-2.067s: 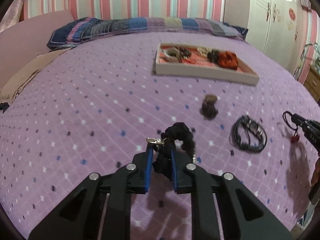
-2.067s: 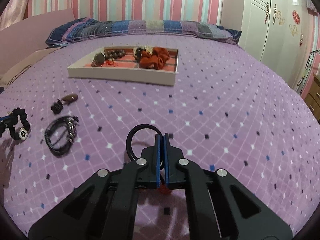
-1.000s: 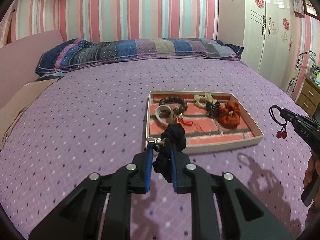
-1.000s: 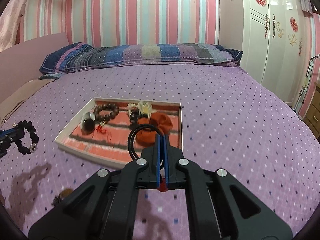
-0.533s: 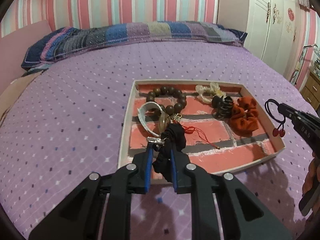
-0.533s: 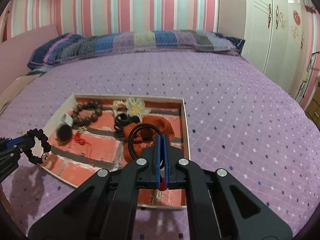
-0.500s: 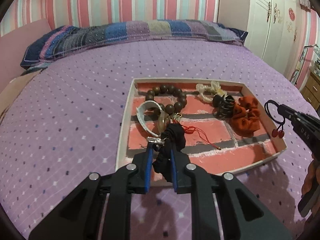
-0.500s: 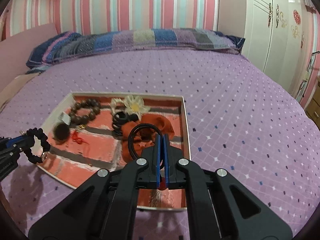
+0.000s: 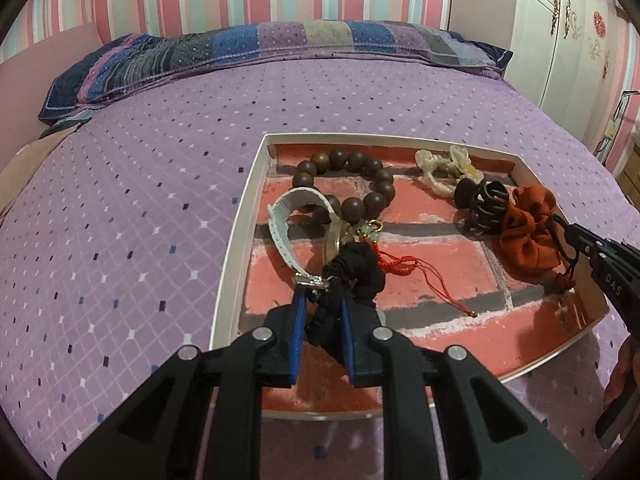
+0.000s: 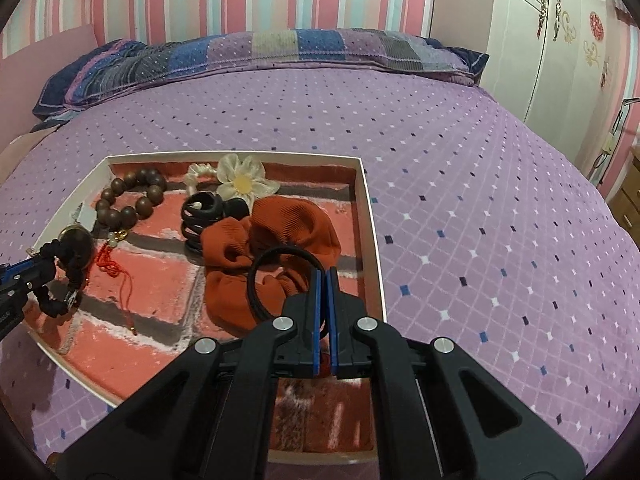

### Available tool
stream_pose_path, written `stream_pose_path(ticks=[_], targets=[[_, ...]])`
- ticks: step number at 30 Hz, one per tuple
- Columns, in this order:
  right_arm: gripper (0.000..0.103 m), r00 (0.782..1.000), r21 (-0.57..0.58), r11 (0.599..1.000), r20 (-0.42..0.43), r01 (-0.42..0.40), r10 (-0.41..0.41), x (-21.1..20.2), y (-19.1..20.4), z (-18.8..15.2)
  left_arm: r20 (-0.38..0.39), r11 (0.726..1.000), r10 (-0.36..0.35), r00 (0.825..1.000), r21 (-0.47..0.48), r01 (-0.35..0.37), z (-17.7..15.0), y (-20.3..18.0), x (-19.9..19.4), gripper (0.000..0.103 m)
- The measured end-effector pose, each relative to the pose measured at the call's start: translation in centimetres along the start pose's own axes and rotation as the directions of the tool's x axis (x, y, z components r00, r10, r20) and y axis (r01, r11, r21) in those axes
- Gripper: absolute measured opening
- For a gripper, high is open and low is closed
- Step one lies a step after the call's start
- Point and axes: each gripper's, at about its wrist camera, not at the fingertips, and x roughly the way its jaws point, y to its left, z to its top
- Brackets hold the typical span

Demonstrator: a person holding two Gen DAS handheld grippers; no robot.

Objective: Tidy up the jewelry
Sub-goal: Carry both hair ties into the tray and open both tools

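left gripper [image 9: 322, 300] clamps black beaded bracelet [image 9: 352, 276], loop standing up-forward over tray [image 9: 236, 240] near-left corner | right gripper [image 10: 323, 280] pinched on black hair tie [image 10: 280, 276], ring leaning left above orange scrunchie [image 10: 272, 236] in tray

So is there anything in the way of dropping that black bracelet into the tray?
Nothing visible. The left gripper holds the bracelet over the tray, with bare floor under it; watch and beads lie farther in.
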Motion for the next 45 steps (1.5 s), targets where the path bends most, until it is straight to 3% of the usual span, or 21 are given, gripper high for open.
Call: stream_pose_path(ticks=[23,26,29,32,34,36,45], targets=[[0.008,0.996,0.035,0.999,-0.092,0.002,0.001,2.4,-0.7,-0.2,-0.058,1.0,-0.022,0.998,-0.02,0.021,0.4,0.3,1.7,0.018],[0.016,0.996,0.035,0.999,-0.089,-0.001,0.004,2.3,-0.7,-0.2,-0.066,0.999,-0.023,0.998,-0.025,0.022,0.3,0.4,1.8,0.021],[0.024,0.997,0.036,0.999,-0.082,-0.011,0.014,2.1,-0.7,-0.3,-0.048,0.999,-0.021,0.999,-0.029,0.02,0.1,0.6,1.4,0.042],[0.032,0.997,0.038,0.999,-0.07,-0.028,0.03,1.5,-0.6,-0.3,-0.034,0.999,-0.028,0.999,-0.023,0.027,0.1,0.5,0.7,0.042],[0.058,0.999,0.034,0.999,-0.048,-0.022,0.023,0.8,-0.4,-0.2,-0.03,0.999,-0.033,0.999,-0.018,0.033,0.1,0.4,0.3,0.046],[0.064,0.999,0.029,0.999,-0.023,-0.04,0.04,0.0,-0.2,-0.2,-0.014,0.999,-0.032,0.999,-0.012,0.032,0.0,0.2,-0.4,0.059],[0.081,0.996,-0.003,0.998,0.067,-0.065,0.065,-4.5,0.2,-1.0,0.024,0.999,-0.037,0.999,0.002,0.037,-1.5,0.3,-3.4,0.065]])
